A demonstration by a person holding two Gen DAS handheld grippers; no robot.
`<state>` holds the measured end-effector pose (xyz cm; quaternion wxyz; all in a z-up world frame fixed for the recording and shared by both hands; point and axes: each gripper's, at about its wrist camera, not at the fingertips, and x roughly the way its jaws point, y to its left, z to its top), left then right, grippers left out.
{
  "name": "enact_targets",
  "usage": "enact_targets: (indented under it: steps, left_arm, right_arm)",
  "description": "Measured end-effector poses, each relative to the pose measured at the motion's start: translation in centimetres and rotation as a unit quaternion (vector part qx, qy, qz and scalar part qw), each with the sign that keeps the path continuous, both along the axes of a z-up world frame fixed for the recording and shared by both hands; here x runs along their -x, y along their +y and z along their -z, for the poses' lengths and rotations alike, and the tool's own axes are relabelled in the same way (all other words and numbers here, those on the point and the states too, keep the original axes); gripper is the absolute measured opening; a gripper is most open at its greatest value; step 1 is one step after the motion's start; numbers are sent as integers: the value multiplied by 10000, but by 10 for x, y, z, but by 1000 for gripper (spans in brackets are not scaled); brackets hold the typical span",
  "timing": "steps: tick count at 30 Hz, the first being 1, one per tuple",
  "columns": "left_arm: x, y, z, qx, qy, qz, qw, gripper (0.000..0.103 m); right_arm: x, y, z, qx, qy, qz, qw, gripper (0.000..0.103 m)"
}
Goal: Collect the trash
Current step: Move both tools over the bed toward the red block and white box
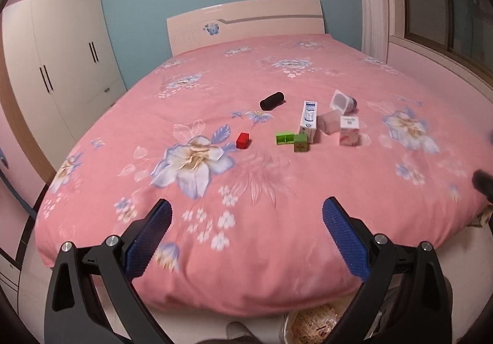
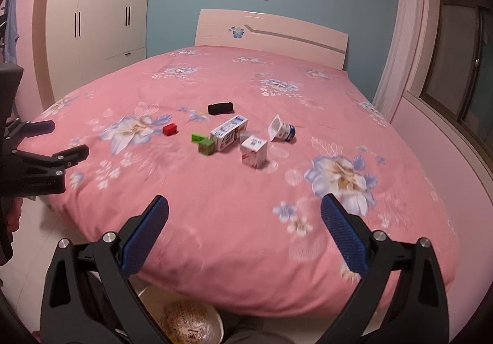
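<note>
On the pink flowered bed [image 1: 277, 251] lie a blue-and-white milk carton [image 1: 309, 120] [image 2: 229, 132], a small pink carton [image 1: 349, 130] [image 2: 254, 151], a tipped yogurt cup [image 1: 343, 102] [image 2: 282, 129], a crumpled pink wrapper [image 1: 328, 123], a black roll [image 1: 271, 101] [image 2: 220, 108], green blocks [image 1: 291, 140] [image 2: 203, 143] and a red block [image 1: 242, 140] [image 2: 169, 129]. My left gripper [image 1: 246, 213] is open and empty above the bed's near edge; it also shows in the right wrist view [image 2: 66, 140]. My right gripper [image 2: 245, 211] is open and empty, short of the items.
A white bin [image 2: 215, 317] [image 1: 285, 322] with a paper-printed lining stands on the floor below the bed's foot. A white wardrobe [image 1: 58, 60] is at the left, a headboard [image 1: 246, 20] at the back, a window sill [image 2: 446, 134] on the right.
</note>
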<state>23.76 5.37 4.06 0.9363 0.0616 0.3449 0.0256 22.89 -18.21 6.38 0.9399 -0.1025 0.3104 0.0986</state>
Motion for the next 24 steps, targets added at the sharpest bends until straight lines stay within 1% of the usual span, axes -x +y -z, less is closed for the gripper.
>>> enact_targets:
  steps: [1, 2, 4, 7, 8, 10, 12, 17, 22, 24]
  left_arm:
    - [-11, 2, 2, 38, 36, 35, 10000, 99]
    - [-30, 3, 5, 87, 123, 134, 9998, 99]
    - [-57, 6, 13, 19, 227, 106, 9997, 99]
    - [-94, 12, 25, 23, 388, 92, 9992, 99]
    - [-112, 15, 33, 60, 483, 128, 9987, 99]
    - [-132, 19, 44, 8, 596, 119, 9982, 99]
    - [-159, 21, 61, -85, 728, 130, 9972, 99]
    - [-211, 28, 100, -133, 1033, 132, 9945, 99]
    - [-251, 36, 133, 142, 1323, 163, 9910, 99]
    - [-265, 37, 142, 119, 1366, 148, 9904, 99]
  right_arm:
    - [-13, 1, 1, 29, 24, 6, 10000, 96]
    - [-22, 0, 2, 45, 38, 8, 10000, 96]
    - [-49, 1, 6, 67, 104, 15, 9999, 96]
    - [-83, 2, 17, 93, 256, 5, 9996, 96]
    - [-93, 2, 21, 109, 316, -7, 9994, 96]
    - [-121, 3, 34, 207, 474, -41, 9987, 96]
    - [-147, 3, 50, 267, 586, -38, 9979, 96]
    - [-210, -1, 94, 166, 1037, -49, 9945, 96]
    - [-255, 3, 134, 204, 1252, -203, 9917, 96]
    - [-271, 5, 149, 234, 1348, -225, 9903, 96]
